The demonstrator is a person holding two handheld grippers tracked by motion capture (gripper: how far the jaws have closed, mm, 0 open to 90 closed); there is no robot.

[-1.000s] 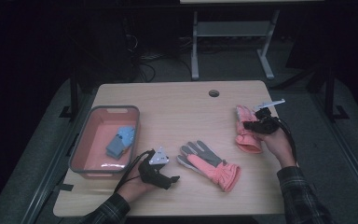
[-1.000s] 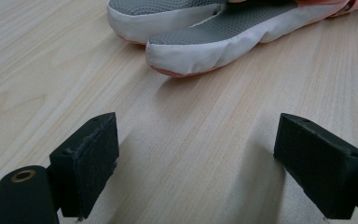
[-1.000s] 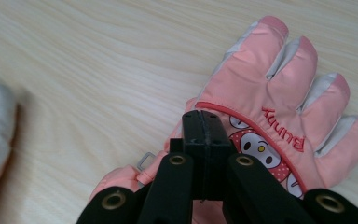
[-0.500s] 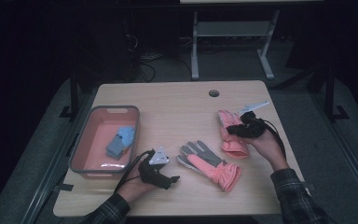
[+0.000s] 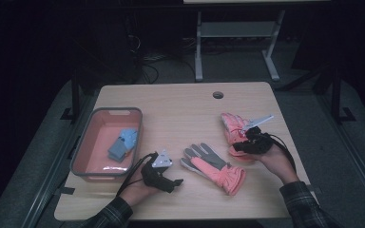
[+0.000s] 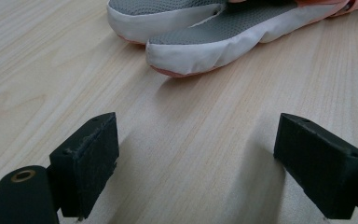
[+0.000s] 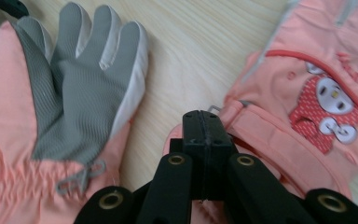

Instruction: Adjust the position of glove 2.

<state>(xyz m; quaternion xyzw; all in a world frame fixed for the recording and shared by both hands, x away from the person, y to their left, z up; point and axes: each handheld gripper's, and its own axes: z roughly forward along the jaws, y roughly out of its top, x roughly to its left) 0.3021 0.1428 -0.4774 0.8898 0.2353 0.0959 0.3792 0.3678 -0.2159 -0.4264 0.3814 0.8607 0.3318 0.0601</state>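
The left tool (image 5: 164, 176) rests low on the bench (image 5: 180, 104) near its front edge, jaws spread wide with nothing between them; in the left gripper view its two black pads stand well apart over bare wood, and the white-edged fingertips of the palm-up glove (image 6: 205, 42) lie just ahead of them, not touching. That palm-up glove (image 5: 214, 167) lies flat between the two hands, grey palm showing, its gathered pink cuff toward the person and its fingers pointing toward the left tool. The right tool (image 5: 248, 145) has its jaws pressed together on the cuff edge of the patterned glove (image 5: 233, 128); the right gripper view shows the closed jaws meeting at the strap end of that patterned glove (image 7: 317, 107), whose back carries a red and white picture, while the palm-up glove (image 7: 70, 88) lies just beside it to the left, a strip of wood between them. Farther left on the bench stands a pink tray (image 5: 83, 147) holding blue and grey pieces (image 5: 123, 143). Near the bench's far edge is a round cable hole (image 5: 218, 94).
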